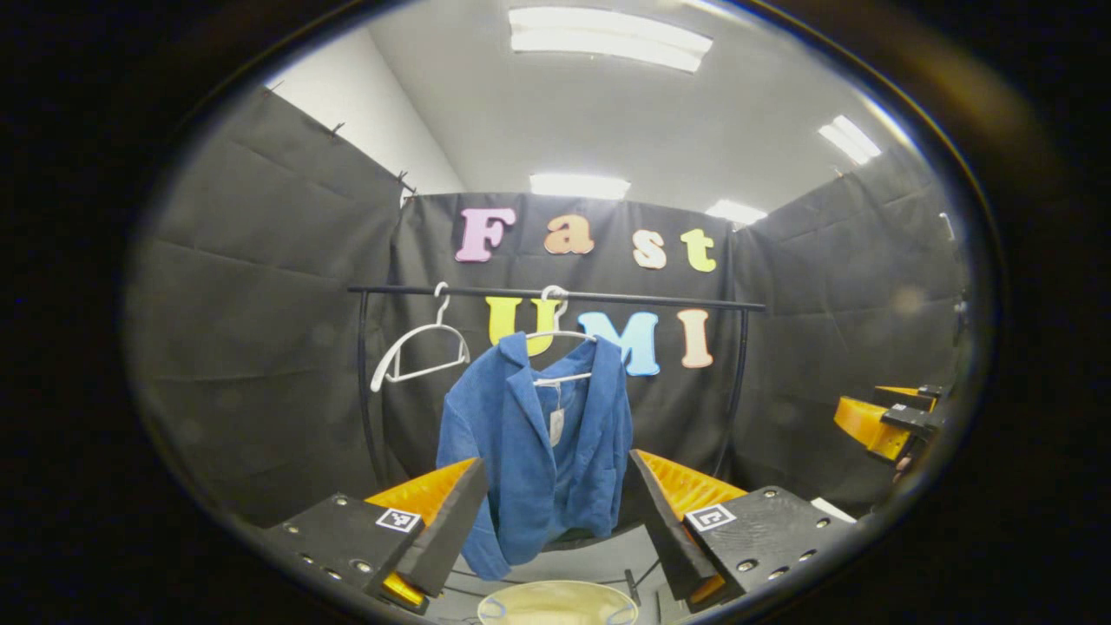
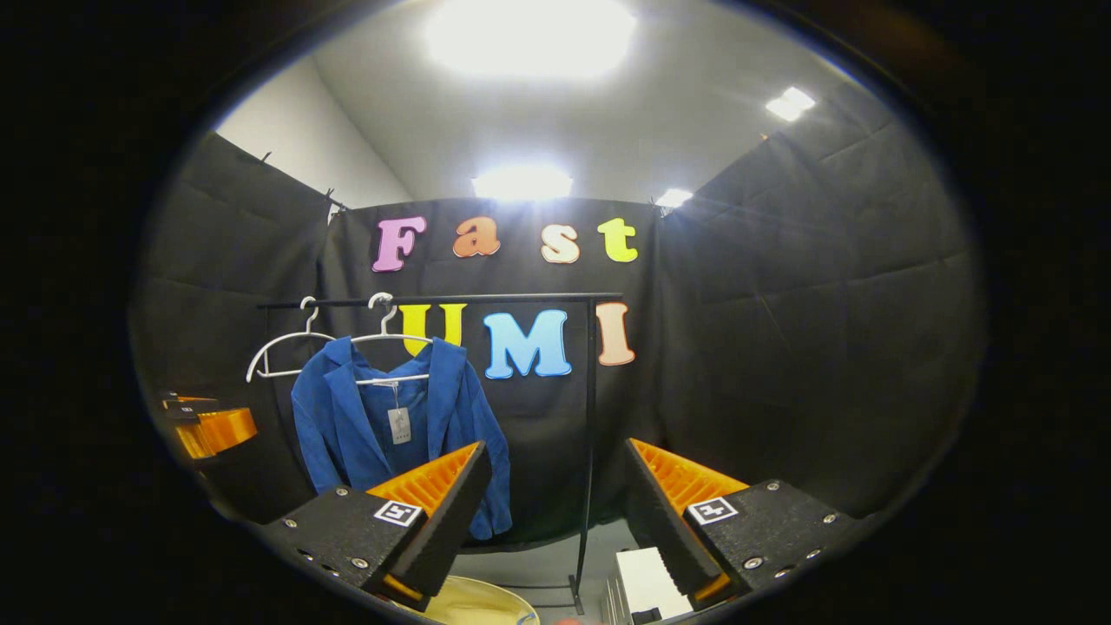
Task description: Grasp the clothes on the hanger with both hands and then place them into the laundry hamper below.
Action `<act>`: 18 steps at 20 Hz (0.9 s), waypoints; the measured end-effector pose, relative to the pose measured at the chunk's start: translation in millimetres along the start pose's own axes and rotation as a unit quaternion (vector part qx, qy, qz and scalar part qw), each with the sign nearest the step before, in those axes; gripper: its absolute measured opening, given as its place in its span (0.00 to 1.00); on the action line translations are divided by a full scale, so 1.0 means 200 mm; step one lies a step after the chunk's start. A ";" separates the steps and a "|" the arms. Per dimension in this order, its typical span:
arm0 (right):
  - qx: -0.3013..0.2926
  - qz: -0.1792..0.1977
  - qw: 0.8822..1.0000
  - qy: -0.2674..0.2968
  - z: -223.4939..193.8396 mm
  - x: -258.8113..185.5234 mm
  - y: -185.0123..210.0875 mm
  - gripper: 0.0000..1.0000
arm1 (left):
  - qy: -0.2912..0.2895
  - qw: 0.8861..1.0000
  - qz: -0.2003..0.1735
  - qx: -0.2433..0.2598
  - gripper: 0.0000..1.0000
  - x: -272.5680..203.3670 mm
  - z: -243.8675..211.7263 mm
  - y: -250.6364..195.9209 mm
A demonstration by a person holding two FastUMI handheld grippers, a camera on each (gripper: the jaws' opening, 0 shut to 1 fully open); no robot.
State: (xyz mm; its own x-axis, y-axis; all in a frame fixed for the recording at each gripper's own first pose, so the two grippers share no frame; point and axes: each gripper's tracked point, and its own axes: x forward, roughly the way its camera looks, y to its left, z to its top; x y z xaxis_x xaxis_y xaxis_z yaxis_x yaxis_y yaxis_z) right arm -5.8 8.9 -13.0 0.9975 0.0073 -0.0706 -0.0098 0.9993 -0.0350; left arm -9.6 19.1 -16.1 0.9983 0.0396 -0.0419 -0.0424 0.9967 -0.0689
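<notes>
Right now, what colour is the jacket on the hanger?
Blue: the jacket, clearest in the left gripper view.

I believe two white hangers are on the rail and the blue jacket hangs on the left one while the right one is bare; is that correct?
Not quite: the hangers are swapped. In the left gripper view the blue jacket hangs on the right white hanger, and the left white hanger is the bare one. Both do hang on the rail, as you said.
</notes>
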 end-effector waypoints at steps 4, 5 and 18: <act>0.028 0.014 0.999 0.014 -0.01 0.05 0.04 0.95 | 0.012 1.000 0.014 -0.001 0.94 0.01 -0.02 0.05; 0.038 0.018 0.999 0.017 -0.02 0.07 0.05 0.95 | 0.014 1.000 0.018 0.001 0.93 0.02 -0.01 0.06; 0.067 0.129 0.988 0.049 -0.05 0.67 0.33 0.93 | 0.028 0.994 0.099 -0.039 0.96 0.47 -0.03 0.14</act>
State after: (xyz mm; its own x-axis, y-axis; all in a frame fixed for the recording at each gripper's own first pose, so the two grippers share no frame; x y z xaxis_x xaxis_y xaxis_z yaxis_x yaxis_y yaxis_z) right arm 126.6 74.6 -34.0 0.9516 0.2646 -0.1563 -0.2461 0.9608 0.1278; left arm 82.3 49.7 -28.2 0.9666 0.2277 -0.1172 -0.2423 0.9614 -0.1301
